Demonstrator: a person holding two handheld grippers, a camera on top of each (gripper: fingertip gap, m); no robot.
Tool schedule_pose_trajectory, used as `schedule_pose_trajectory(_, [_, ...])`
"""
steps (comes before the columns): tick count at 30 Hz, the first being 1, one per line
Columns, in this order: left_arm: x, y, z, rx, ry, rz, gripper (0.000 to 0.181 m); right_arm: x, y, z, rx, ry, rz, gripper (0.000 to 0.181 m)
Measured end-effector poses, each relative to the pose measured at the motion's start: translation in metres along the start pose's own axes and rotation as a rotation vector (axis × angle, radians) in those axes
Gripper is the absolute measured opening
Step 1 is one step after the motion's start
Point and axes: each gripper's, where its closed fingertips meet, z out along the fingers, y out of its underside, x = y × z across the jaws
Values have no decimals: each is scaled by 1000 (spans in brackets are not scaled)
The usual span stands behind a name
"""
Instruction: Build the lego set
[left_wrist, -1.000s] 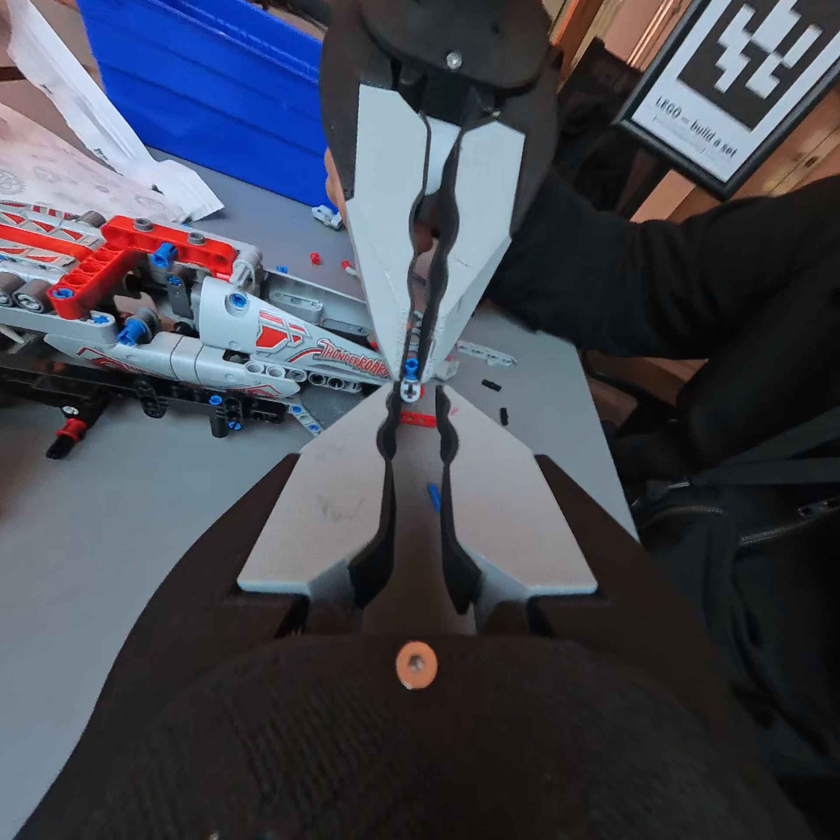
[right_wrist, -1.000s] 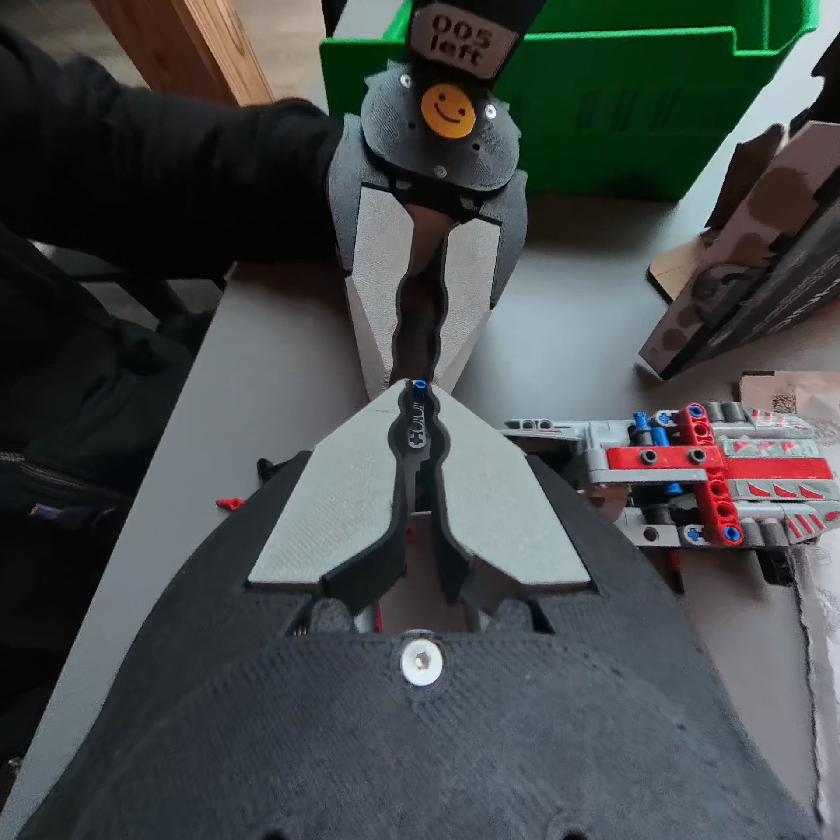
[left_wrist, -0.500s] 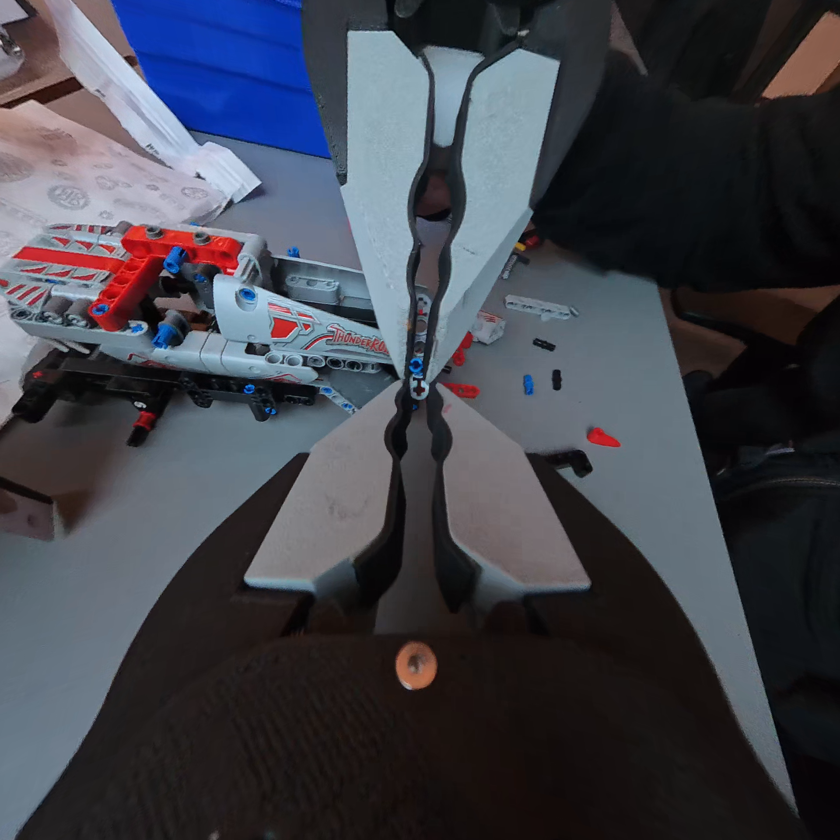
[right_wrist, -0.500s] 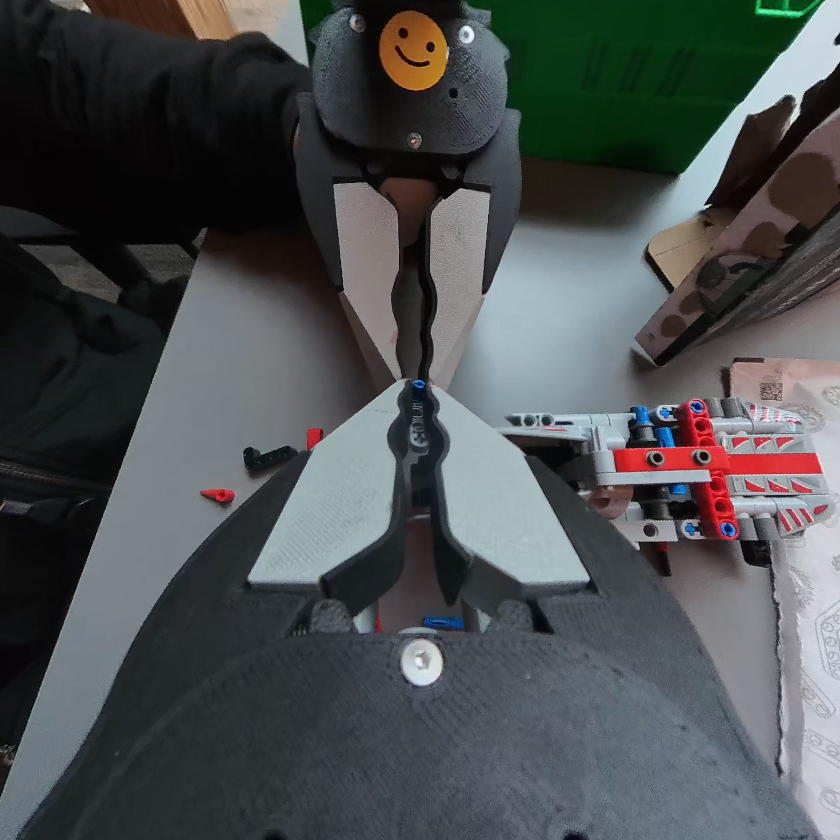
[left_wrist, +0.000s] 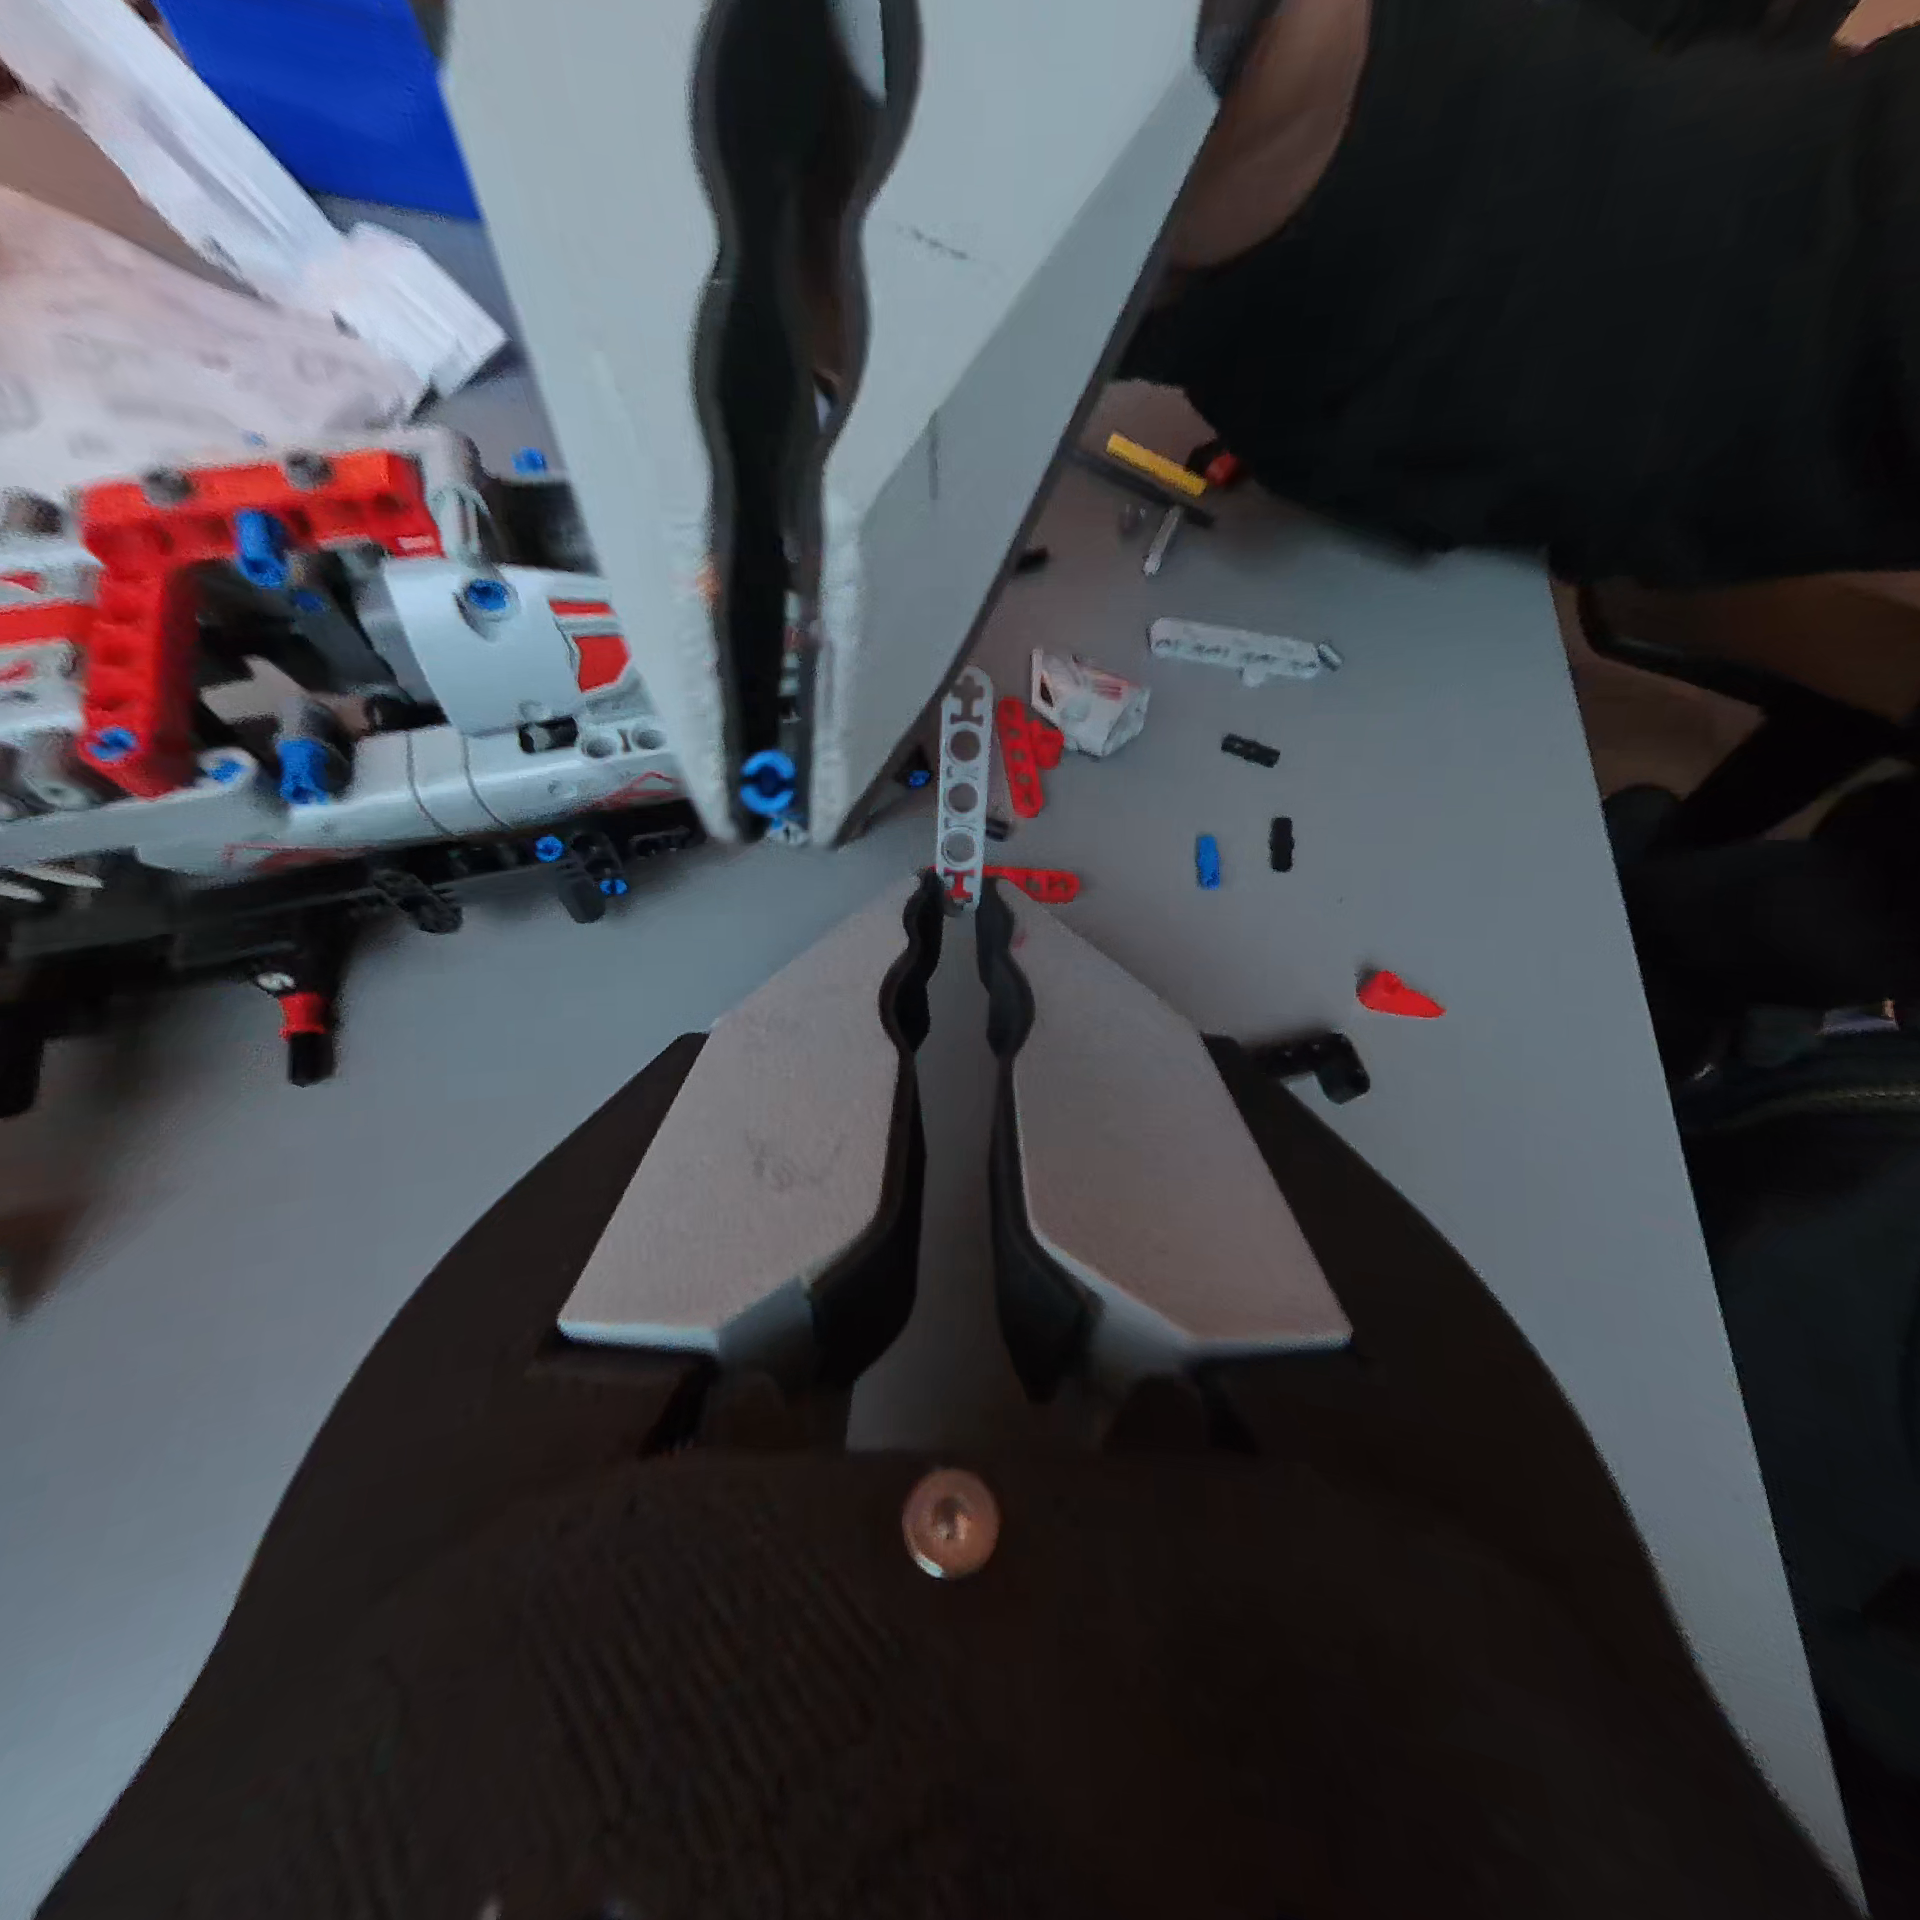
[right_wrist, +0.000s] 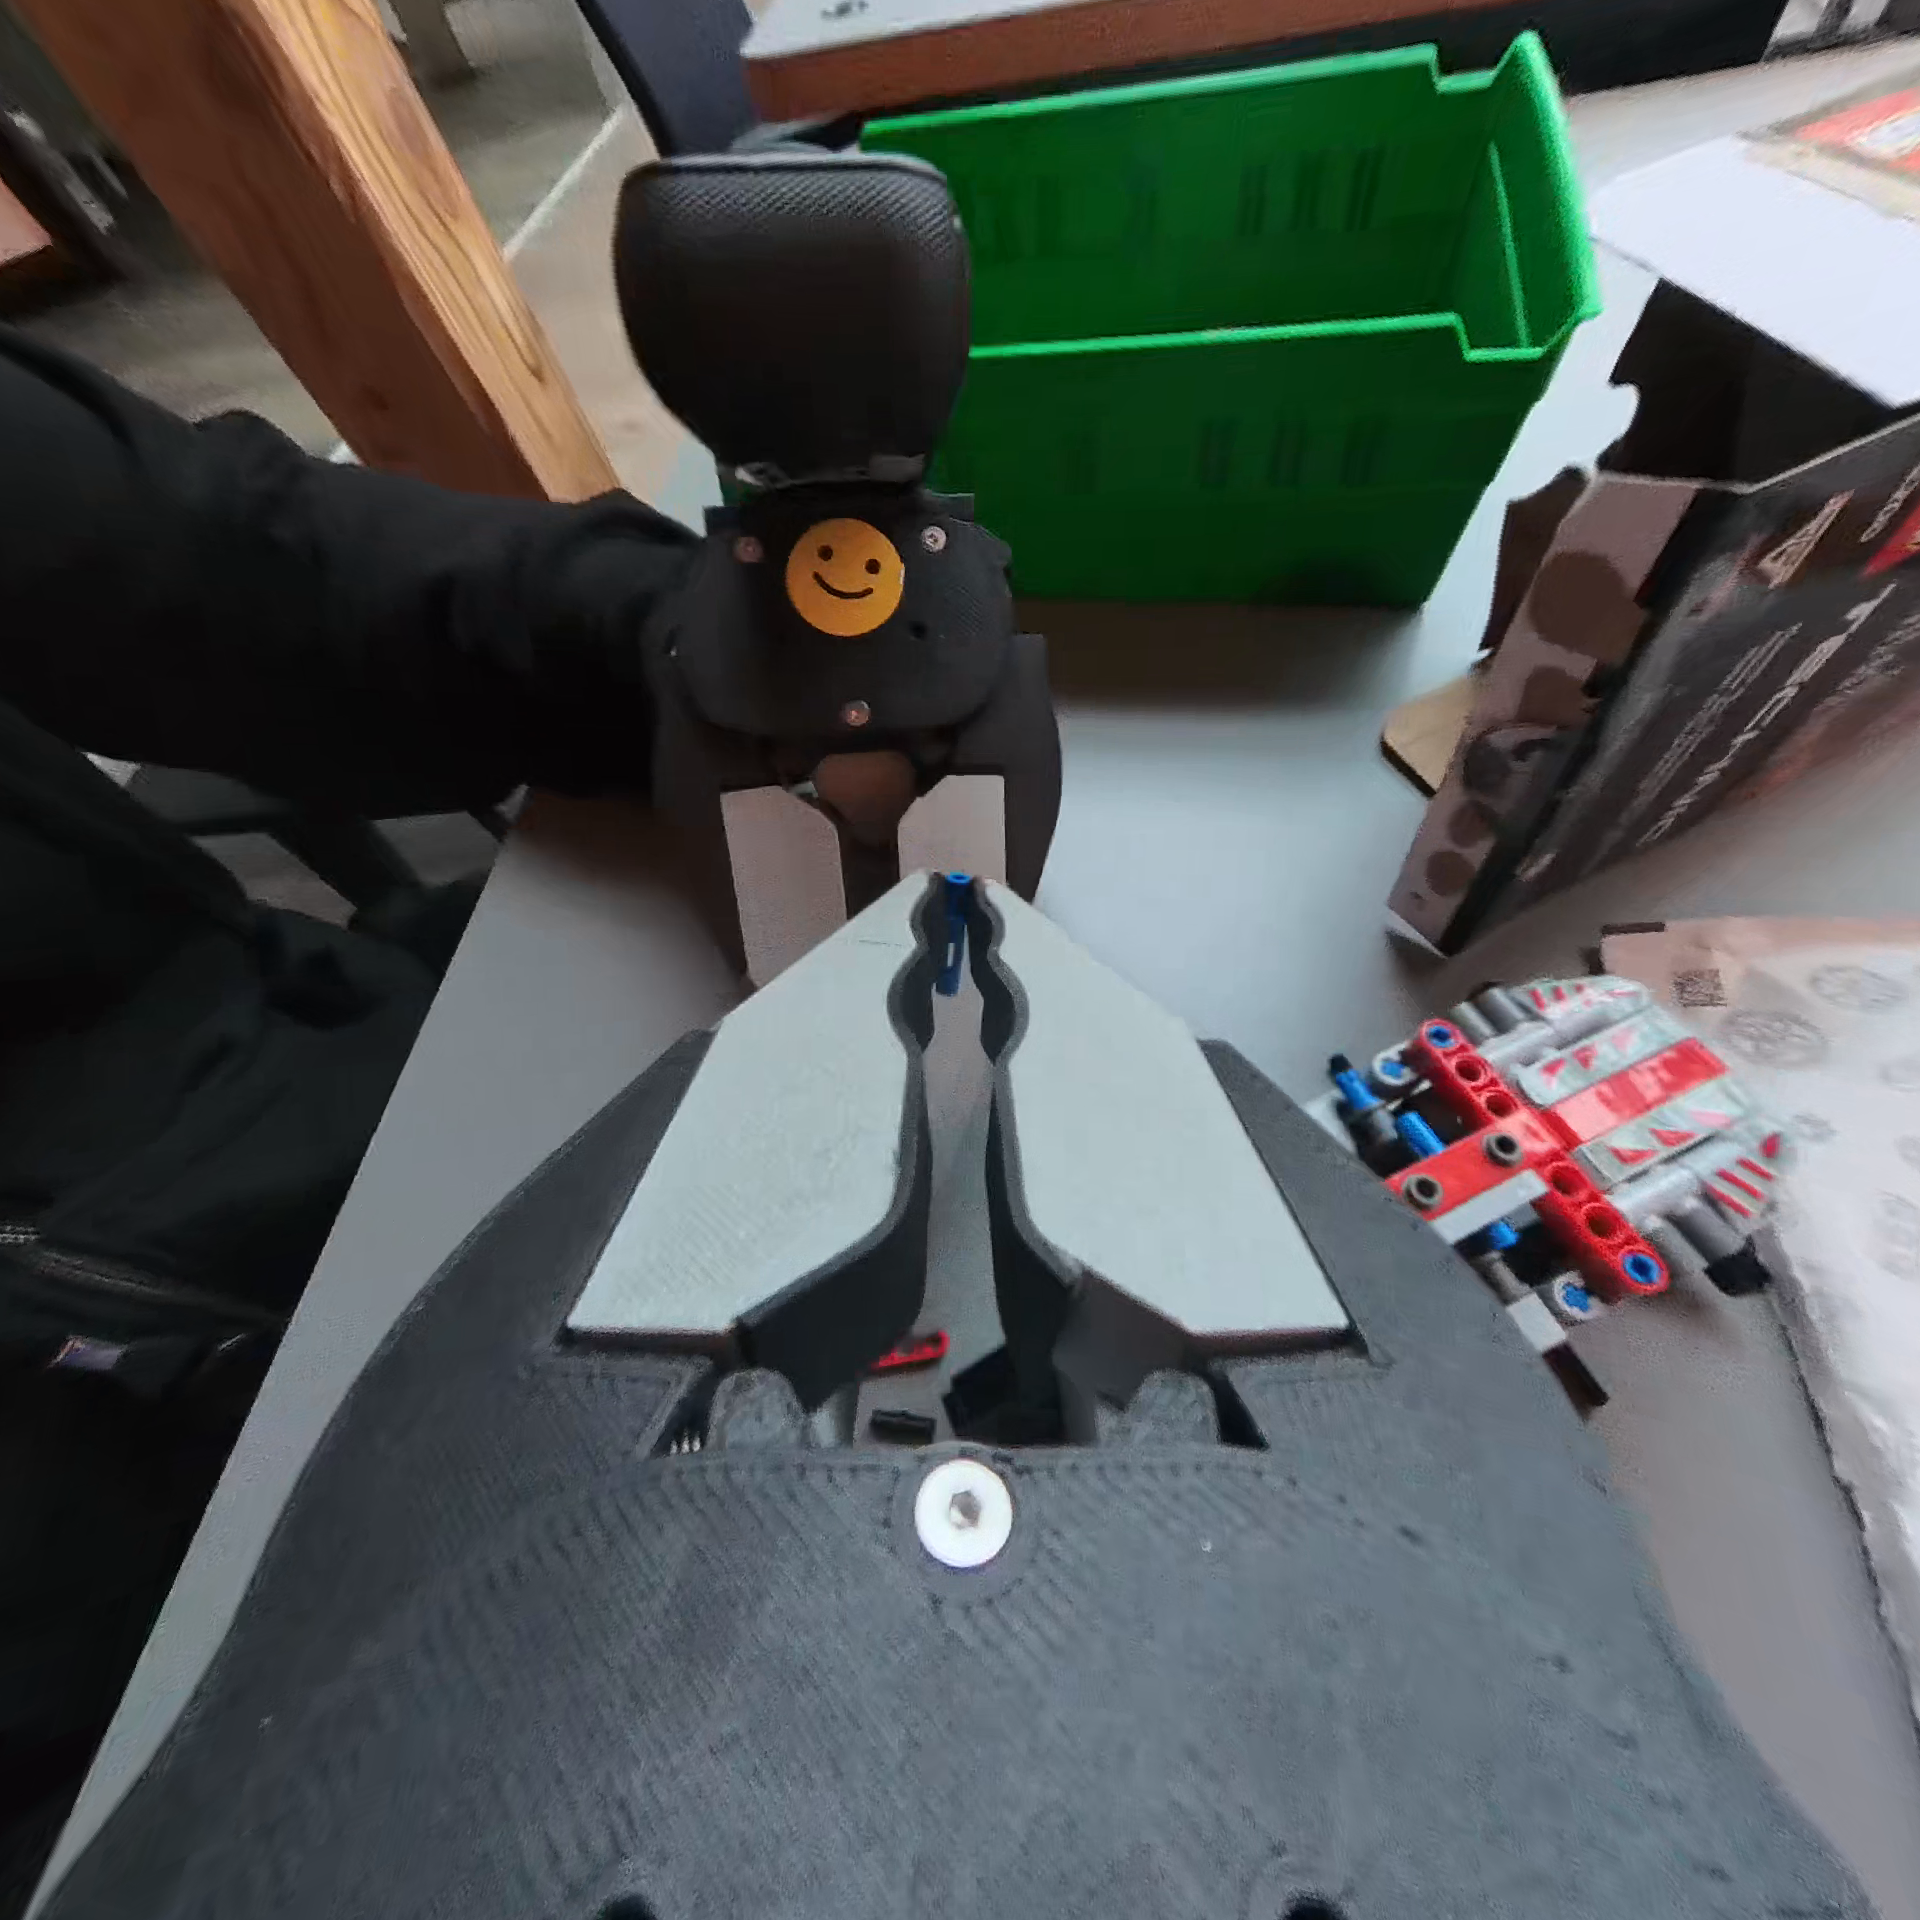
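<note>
Grippers: we hold left gripper (left_wrist: 956, 902) clamped on grey beam (left_wrist: 963, 790), right gripper (right_wrist: 954, 896) on blue pin (right_wrist: 951, 935), frame centre.

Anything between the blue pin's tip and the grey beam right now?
Nothing: in the left wrist view the blue pin and grey beam stand apart, only bare table showing between.

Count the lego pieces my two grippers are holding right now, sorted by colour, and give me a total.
blue pin, in the right gripper: 1
light grey beam, in the left gripper: 1
Total: 2
</note>
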Motion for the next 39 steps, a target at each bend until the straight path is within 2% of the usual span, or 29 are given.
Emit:
schedule_pose_trajectory(2, [2,-4,-6,36,17,35,4,-8,-6,-9,0,-40,-17,0])
schedule_pose_trajectory(6, [2,10,-4,-19,58,12,4,-29,-5,-38,-80,-149,-26,0])
schedule_pose_trajectory(11, [20,18,3,-81,112,118,5,-49,50,-44,-411,-231,-55,1])
schedule_pose_trajectory(15, [28,17,9,-89,154,52,5,-50,85,-42,-614,-212,-82,6])
schedule_pose_trajectory(19, [26,20,11,-110,147,3,19,-43,105,-44,-724,-180,-69,22])
schedule_pose_trajectory(21, [25,20,11,-115,154,-10,23,-38,108,-45,-736,-154,-67,20])
schedule_pose_trajectory(23, [25,19,11,-107,155,-14,23,-32,109,-44,-727,-139,-67,17])
schedule_pose_trajectory(25, [24,18,10,-97,149,-16,20,-25,102,-41,-676,-117,-70,21])
schedule_pose_trajectory(30, [17,-1,8,-2,85,9,22,-29,60,-40,-413,-202,53,31])
schedule_pose_trajectory(32, [18,-14,4,64,68,33,24,-33,33,-44,-260,-242,74,34])
schedule_pose_trajectory(36, [39,-43,-13,246,198,34,22,-44,-9,-55,-14,-341,94,43])
schedule_pose_trajectory(39, [48,-60,-24,359,258,18,26,-40,-2,-43,-33,-305,53,44])
